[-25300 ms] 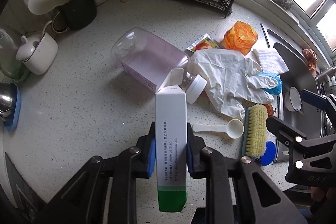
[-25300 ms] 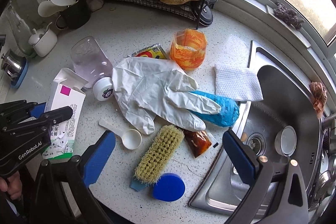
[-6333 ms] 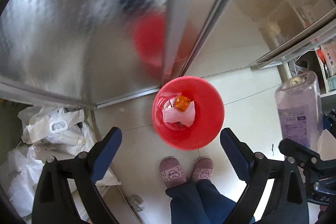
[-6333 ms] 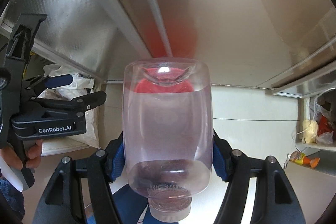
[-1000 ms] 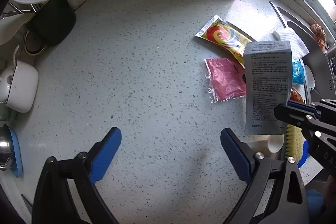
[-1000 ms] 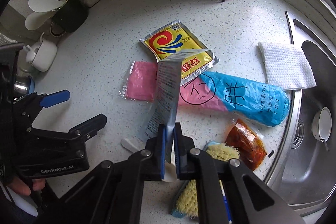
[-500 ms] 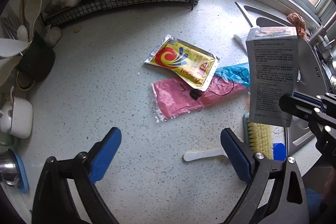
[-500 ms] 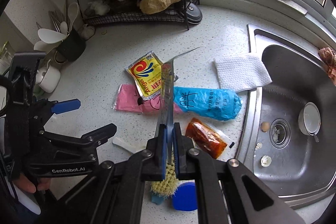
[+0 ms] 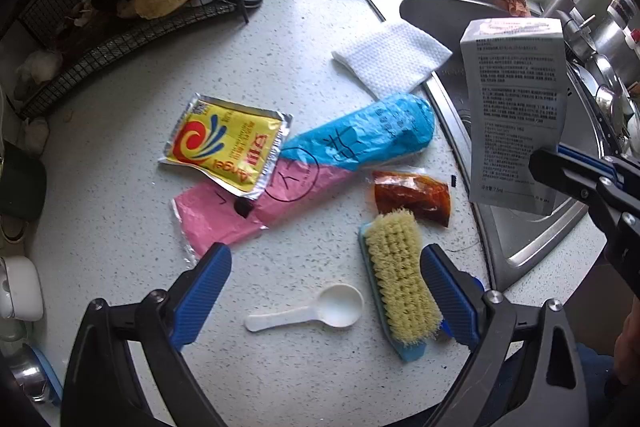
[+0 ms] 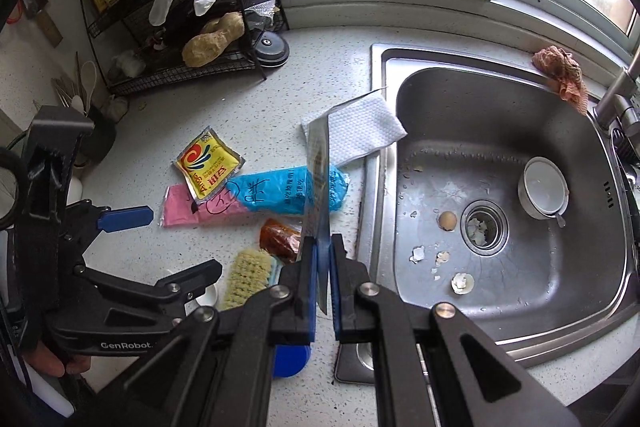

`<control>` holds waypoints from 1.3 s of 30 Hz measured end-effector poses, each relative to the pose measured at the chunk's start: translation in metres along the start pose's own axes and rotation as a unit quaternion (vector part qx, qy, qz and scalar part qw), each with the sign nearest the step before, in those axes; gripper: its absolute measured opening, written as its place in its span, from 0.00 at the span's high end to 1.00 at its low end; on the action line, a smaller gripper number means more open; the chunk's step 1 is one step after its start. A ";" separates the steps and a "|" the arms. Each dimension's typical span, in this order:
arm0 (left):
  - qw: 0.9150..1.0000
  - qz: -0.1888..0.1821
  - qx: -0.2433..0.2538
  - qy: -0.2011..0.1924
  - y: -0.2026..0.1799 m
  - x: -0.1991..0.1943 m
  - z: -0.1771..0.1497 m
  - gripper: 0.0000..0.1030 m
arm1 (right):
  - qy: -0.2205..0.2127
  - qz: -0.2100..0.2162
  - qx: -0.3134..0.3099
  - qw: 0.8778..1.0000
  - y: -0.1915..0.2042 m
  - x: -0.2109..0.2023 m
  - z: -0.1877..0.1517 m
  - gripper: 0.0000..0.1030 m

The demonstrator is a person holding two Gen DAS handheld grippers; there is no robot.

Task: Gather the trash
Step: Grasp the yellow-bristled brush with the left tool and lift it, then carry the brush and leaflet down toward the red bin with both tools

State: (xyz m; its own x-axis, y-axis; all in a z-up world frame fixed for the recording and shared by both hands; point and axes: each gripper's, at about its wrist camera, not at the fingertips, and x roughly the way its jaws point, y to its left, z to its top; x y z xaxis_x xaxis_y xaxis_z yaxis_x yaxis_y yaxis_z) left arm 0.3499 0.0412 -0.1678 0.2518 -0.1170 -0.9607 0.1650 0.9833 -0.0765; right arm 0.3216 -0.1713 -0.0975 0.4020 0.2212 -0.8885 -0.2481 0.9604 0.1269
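four wrappers (image 9: pixel 362 137) on counter, one grey packet (image 9: pixel 516 115) in right claw (image 10: pixel 322 279).

Left tool (image 9: pixel 322 289) agape, right tool (image 10: pixel 322 281) clamped tight.

Speckled countertop (image 9: pixel 132 251), yellow sachet (image 9: pixel 224 143), pink-blue bag (image 9: pixel 320 163), brush (image 9: pixel 396 275), white scoop (image 9: pixel 312 309), perhaps sauce packet (image 9: pixel 412 193)

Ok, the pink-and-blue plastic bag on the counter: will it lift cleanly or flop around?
Likely floppy: the pink-and-blue bag lies flat and wrinkled, apparently thin film. Probably light too, since it looks empty. The yellow sachet overlaps its pink end, so lifting may drag or tip that off. The left tongs are open.
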 end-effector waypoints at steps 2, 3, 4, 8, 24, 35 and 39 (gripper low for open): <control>1.000 -0.011 0.003 0.013 -0.011 0.006 -0.006 0.08 | 0.001 -0.004 0.009 1.000 -0.006 0.000 -0.006 0.95; 1.000 -0.015 0.004 0.018 -0.015 0.010 -0.008 0.08 | 0.003 -0.005 0.013 1.000 -0.009 0.000 -0.008 0.95; 1.000 -0.019 0.003 0.022 -0.018 0.013 -0.010 0.08 | 0.005 -0.007 0.017 1.000 -0.011 0.000 -0.011 0.95; 0.999 -0.040 0.000 0.022 -0.031 0.021 -0.015 0.08 | 0.010 -0.013 0.025 1.000 -0.018 -0.003 -0.020 0.95; 0.999 -0.001 -0.014 0.030 -0.046 0.037 -0.018 0.63 | 0.008 0.000 0.035 0.999 -0.027 -0.006 -0.032 0.98; 0.998 0.023 -0.055 -0.029 -0.042 -0.020 -0.026 0.64 | -0.016 0.042 -0.007 0.999 -0.020 -0.027 -0.031 0.99; 0.997 0.022 -0.059 -0.048 -0.045 -0.038 -0.026 0.66 | -0.031 0.052 -0.015 0.998 -0.022 -0.042 -0.037 0.99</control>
State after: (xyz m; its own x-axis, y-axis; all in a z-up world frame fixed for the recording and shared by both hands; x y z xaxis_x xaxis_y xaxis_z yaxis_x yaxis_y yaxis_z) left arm 0.3082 0.0053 -0.1352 0.3471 -0.0815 -0.9343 0.0406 0.9966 -0.0719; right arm 0.2779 -0.2075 -0.0795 0.4261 0.3306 -0.8421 -0.3169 0.9264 0.2033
